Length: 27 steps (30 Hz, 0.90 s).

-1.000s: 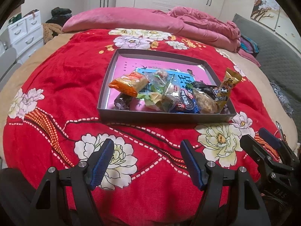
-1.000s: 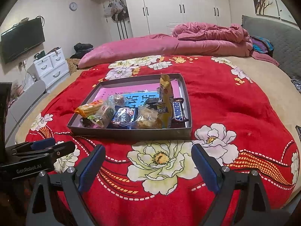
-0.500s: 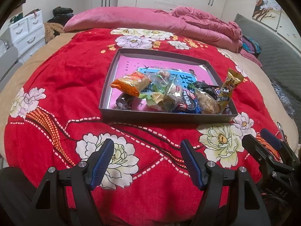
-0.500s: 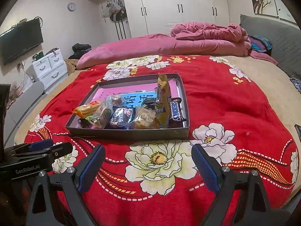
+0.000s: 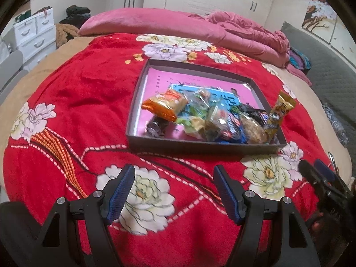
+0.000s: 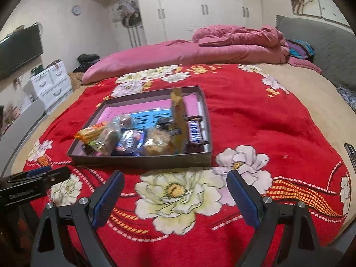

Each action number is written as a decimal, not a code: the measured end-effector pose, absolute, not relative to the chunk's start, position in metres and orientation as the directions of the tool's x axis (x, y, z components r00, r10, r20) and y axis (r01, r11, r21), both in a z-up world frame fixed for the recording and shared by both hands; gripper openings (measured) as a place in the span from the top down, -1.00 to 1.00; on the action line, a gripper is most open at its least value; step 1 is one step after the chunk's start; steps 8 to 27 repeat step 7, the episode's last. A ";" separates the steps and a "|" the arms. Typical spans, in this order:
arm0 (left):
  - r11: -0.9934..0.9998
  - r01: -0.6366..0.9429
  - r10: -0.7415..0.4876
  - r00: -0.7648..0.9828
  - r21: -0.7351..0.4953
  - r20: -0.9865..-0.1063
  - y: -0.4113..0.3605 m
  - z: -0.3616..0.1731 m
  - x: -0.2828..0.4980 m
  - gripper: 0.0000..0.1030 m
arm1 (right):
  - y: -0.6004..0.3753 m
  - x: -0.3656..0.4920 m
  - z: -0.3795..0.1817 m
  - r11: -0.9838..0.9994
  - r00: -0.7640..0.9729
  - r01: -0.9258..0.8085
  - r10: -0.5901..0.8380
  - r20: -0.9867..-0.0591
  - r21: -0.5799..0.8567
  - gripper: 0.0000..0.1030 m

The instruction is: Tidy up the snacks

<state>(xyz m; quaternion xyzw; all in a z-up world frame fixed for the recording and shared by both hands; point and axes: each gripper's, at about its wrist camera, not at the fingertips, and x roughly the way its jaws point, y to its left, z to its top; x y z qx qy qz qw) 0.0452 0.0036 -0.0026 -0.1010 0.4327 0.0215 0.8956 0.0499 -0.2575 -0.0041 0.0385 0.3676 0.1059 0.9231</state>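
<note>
Left wrist view: left gripper spread wide, nothing between its jaws, hanging above the red floral blanket. Right gripper likewise wide and empty. Beyond both, a shallow dark tray sits on the blanket; snacks heaped along its near edge, one gold packet standing upright beside a Snickers bar.
</note>
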 end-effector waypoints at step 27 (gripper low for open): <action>0.964 -0.191 -0.016 0.658 -0.187 -0.753 0.050 0.004 0.074 -0.46 | -0.316 0.101 -0.006 0.991 0.738 0.028 0.068 -0.672 0.131 -0.96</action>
